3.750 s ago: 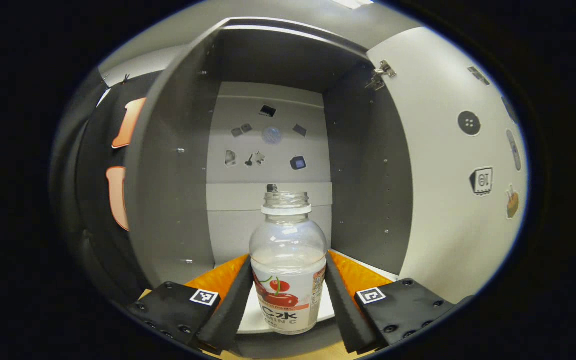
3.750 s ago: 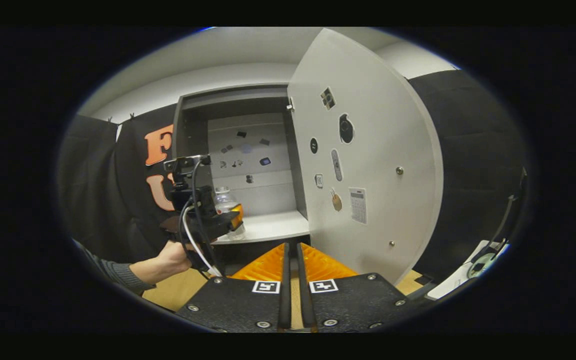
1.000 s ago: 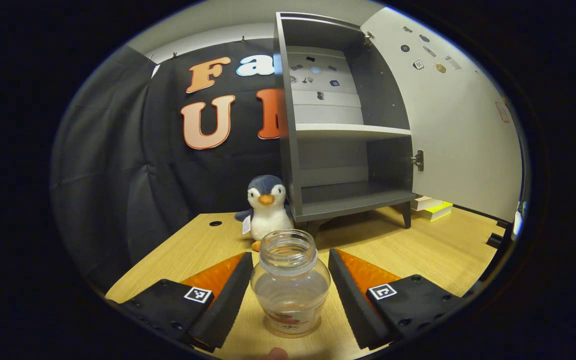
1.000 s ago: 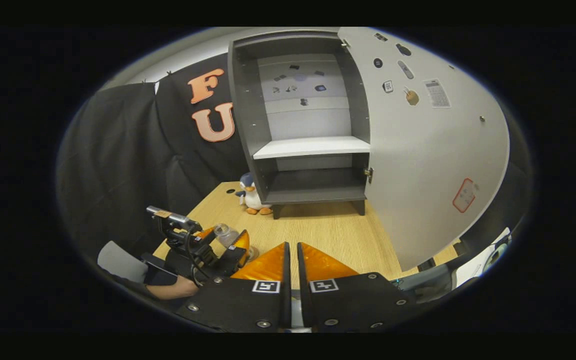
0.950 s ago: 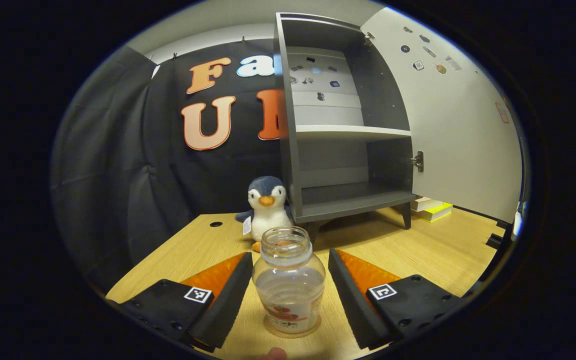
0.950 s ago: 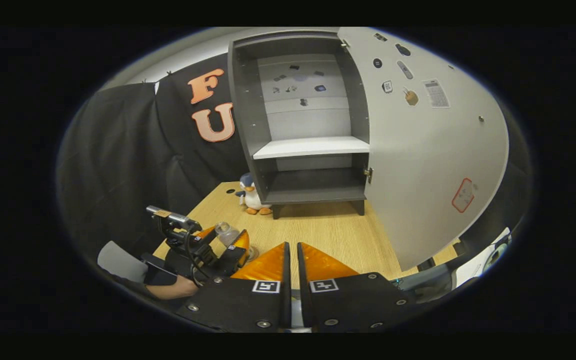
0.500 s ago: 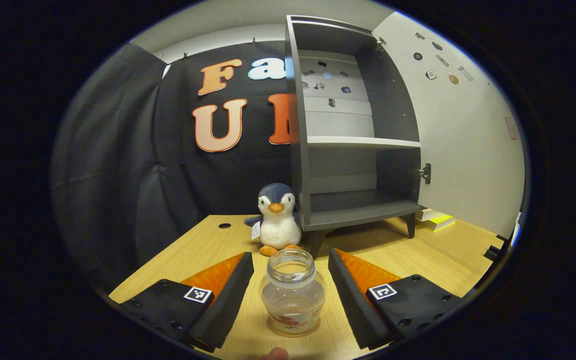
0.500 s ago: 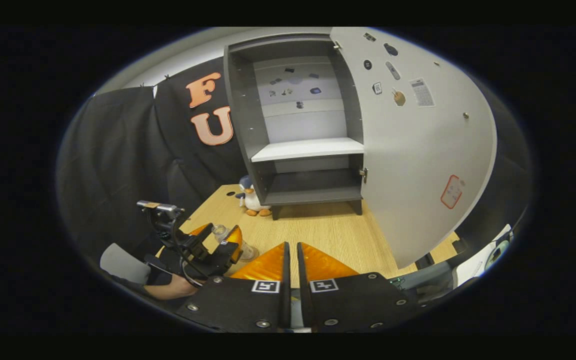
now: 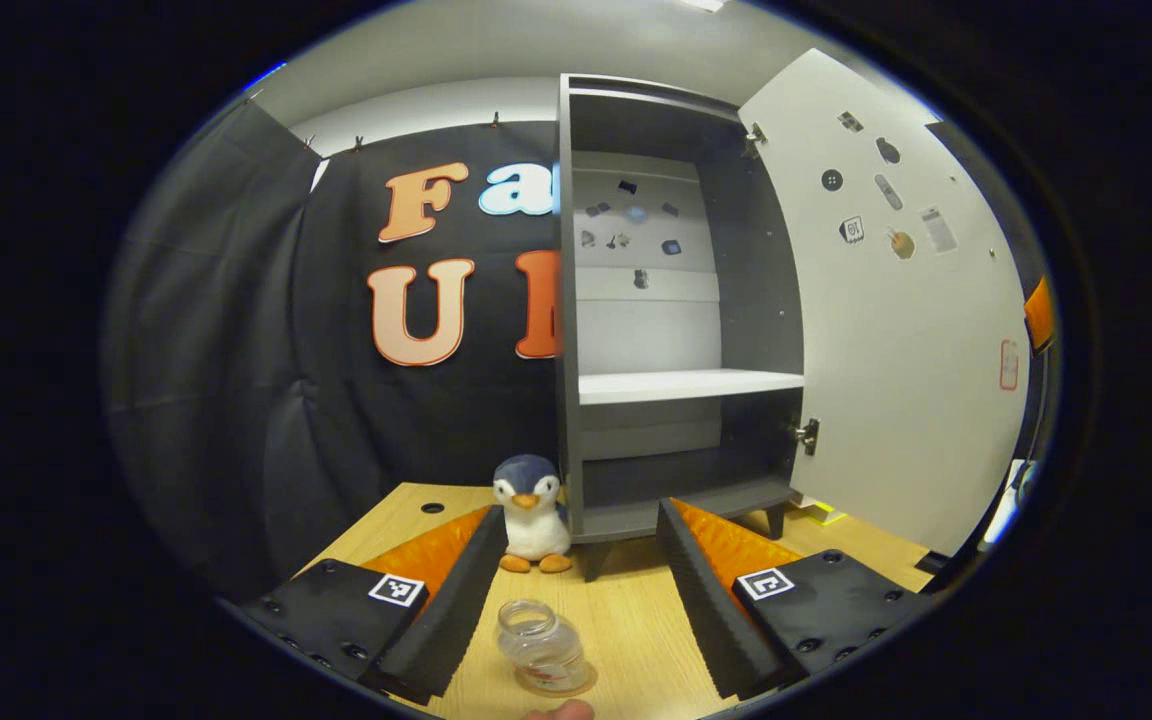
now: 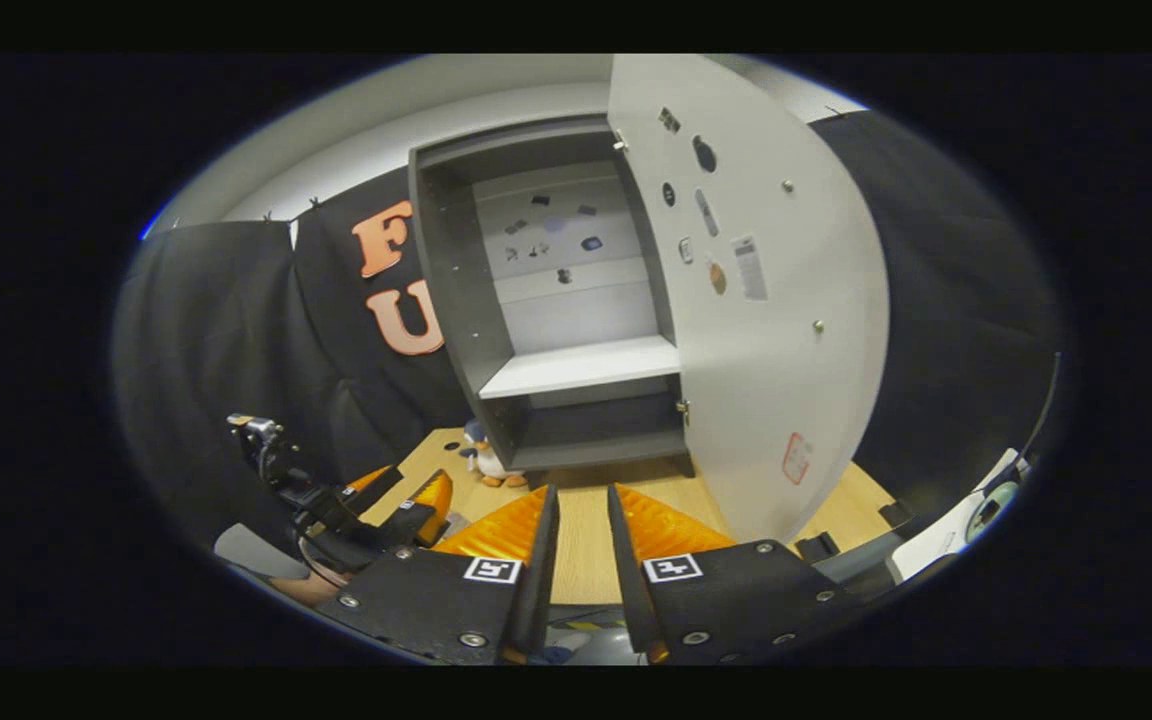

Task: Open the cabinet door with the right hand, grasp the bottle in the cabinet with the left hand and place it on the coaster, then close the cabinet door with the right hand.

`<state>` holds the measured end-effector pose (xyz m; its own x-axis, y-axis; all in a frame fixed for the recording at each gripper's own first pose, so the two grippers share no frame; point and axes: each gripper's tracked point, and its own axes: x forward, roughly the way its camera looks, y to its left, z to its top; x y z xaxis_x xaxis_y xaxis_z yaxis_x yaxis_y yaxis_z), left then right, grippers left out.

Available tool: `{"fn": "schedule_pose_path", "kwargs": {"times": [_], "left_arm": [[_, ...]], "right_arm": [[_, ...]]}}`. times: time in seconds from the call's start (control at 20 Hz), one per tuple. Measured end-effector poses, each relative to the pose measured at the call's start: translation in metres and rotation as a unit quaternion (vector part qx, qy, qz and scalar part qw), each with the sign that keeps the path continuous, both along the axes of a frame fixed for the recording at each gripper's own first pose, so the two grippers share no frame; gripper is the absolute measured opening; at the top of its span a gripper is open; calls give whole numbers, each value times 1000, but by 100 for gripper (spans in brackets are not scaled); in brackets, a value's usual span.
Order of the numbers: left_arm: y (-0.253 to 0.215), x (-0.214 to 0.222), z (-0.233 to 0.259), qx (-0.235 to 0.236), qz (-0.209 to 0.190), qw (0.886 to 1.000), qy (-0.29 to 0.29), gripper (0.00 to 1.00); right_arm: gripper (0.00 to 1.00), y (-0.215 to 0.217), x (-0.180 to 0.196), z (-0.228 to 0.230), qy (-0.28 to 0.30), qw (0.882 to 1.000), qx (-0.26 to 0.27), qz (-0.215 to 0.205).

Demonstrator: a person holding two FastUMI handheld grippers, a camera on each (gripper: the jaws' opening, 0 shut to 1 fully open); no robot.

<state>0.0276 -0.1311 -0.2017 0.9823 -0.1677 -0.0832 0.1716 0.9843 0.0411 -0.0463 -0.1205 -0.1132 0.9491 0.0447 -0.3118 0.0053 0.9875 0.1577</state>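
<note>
The clear open-topped bottle (image 9: 541, 648) stands upright on a round coaster (image 9: 582, 682) on the wooden table (image 9: 636, 620). In the left gripper view my left gripper (image 9: 579, 510) is open, raised above and behind the bottle, touching nothing. The grey cabinet (image 9: 681, 385) stands with its white door (image 9: 896, 380) swung wide to the right. In the right gripper view my right gripper (image 10: 582, 492) faces the cabinet (image 10: 576, 368) and the door (image 10: 766, 330), its fingers slightly apart and empty. The left gripper (image 10: 401, 505) shows low on the left there.
A plush penguin (image 9: 531, 520) sits on the table by the cabinet's left foot, also seen as the penguin (image 10: 481, 462) in the right gripper view. A yellow book (image 9: 821, 512) lies under the open door. A fingertip (image 9: 558, 710) shows at the bottom edge.
The left gripper carried the bottle from the shelf to the coaster, let go, and has since lifted away. The right gripper's fingers have parted a little and it has risen toward the door.
</note>
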Motion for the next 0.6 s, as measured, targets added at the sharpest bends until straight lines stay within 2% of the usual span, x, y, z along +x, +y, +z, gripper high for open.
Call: {"fn": "schedule_pose_path", "kwargs": {"times": [0.1, 0.25, 0.3, 0.5, 0.55, 0.6], "left_arm": [[-11, -3, 20, -2, -10, 1000, -10, 100], [-28, -2, 41, -4, -20, 1000, -17, 95], [-33, 0, 48, -8, -24, 999, -20, 98], [-49, 5, 69, -23, -32, 999, -19, 98], [-50, 7, 72, -24, -32, 999, -17, 95], [-51, 8, 75, -24, -30, 999, -15, 98]], "right_arm": [[35, -25, -7, 27, -28, 999, -10, -18], [46, -71, -16, 65, -67, 996, -18, -54], [50, -89, -19, 75, -77, 994, -23, -68], [54, -144, -26, 103, -104, 989, -26, -103], [54, -155, -25, 105, -105, 988, -29, -107], [55, -163, -19, 107, -109, 987, -32, -110]]}}
